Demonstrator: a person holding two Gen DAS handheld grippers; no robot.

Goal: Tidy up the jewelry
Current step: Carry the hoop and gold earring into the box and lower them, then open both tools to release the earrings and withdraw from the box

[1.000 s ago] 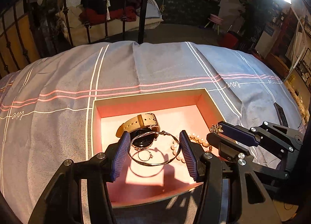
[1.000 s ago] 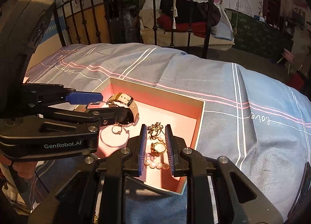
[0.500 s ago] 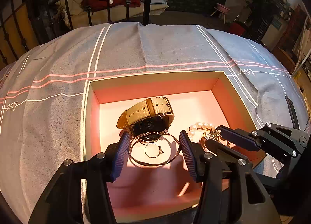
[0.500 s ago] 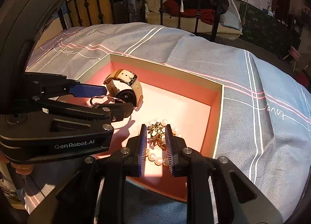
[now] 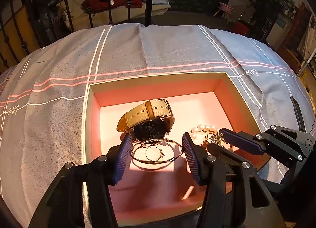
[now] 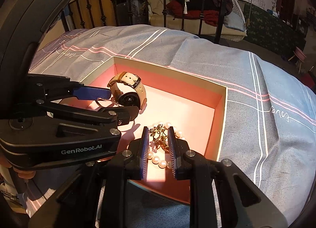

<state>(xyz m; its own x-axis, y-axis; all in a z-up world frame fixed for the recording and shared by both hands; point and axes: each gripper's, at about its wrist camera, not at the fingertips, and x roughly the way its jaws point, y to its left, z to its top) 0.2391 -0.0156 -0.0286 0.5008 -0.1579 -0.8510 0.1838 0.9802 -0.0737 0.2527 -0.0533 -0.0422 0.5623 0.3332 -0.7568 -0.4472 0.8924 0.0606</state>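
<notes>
Left wrist view: the left gripper (image 5: 156, 151) holds a thin bangle (image 5: 156, 154) between its blue pads, the wire touching both, low over the box floor near the box's near edge. A small ring (image 5: 153, 152) lies on the floor inside the bangle's outline. Just behind stands a watch (image 5: 147, 118) with a beige strap, near the middle of the pink box (image 5: 158, 78).

In the right wrist view, the right gripper (image 6: 158, 145) is clenched on a gold ornament (image 6: 159, 136) over a pearl bracelet (image 6: 158, 160), close to the box's right wall. The box rests on a grey bedspread (image 6: 197, 50) with pink and white stripes. Behind it stands a black iron bed rail (image 6: 221, 6).
</notes>
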